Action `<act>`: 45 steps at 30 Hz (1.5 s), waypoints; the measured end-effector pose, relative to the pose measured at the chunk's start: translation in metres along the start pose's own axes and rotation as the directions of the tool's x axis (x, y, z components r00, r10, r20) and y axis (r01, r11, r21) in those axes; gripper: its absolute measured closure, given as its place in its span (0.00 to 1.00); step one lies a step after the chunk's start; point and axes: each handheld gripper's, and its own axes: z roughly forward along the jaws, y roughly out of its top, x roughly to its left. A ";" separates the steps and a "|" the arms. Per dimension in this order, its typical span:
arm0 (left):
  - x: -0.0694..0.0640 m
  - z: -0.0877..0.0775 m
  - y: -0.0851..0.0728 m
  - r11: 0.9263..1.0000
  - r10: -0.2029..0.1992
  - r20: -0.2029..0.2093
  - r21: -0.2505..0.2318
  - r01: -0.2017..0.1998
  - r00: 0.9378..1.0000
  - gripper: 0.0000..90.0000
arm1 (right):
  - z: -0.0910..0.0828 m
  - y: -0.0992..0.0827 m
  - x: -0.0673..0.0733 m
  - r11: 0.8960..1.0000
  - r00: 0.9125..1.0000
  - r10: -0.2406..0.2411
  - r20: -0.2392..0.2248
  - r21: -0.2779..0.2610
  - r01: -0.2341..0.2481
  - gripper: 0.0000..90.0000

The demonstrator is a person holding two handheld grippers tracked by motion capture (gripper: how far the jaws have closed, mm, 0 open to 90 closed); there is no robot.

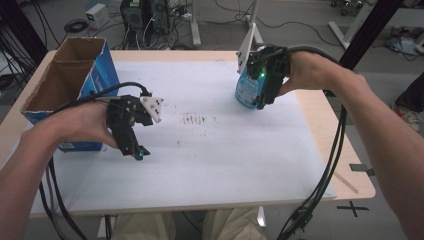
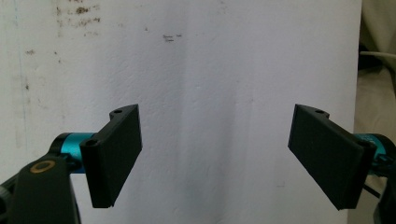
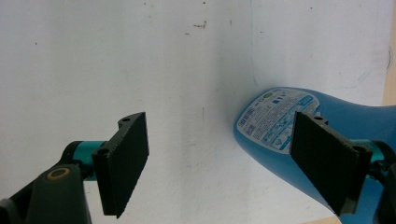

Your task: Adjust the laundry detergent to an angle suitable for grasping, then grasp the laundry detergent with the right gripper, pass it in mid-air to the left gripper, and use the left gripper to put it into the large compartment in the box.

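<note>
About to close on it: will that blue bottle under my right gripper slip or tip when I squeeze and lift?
The blue bottle looks like smooth, glossy plastic with curved sides, so flat jaws may slide; grip gently but firmly. The right gripper has its jaws open, one against the bottle's side, so closing off-centre could nudge it sideways on the white sheet. How full it is cannot be told.

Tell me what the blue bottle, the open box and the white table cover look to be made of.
Blue bottle: likely plastic, smooth with a slight sheen and a printed paper-like label. Open box: cardboard, its inside matte brown with raw edges, outside printed blue. White table cover: perhaps paper or thin foam sheet; matte, faintly textured, stained with brown marks.
</note>
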 end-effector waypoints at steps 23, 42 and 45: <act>-0.002 -0.009 -0.005 0.999 -0.025 -0.011 -0.034 0.025 1.000 0.19 | 0.001 0.002 0.000 1.000 1.000 -0.001 -0.001 0.002 0.001 0.21; 0.004 -0.007 -0.006 0.999 -0.023 0.006 -0.037 0.023 1.000 0.19 | -0.001 -0.008 0.002 0.987 0.990 0.137 -0.030 0.094 -0.134 0.21; 0.002 -0.009 -0.006 0.998 -0.024 0.004 -0.054 0.024 1.000 0.19 | 0.000 -0.015 0.002 0.980 0.983 0.178 -0.049 0.100 -0.173 0.21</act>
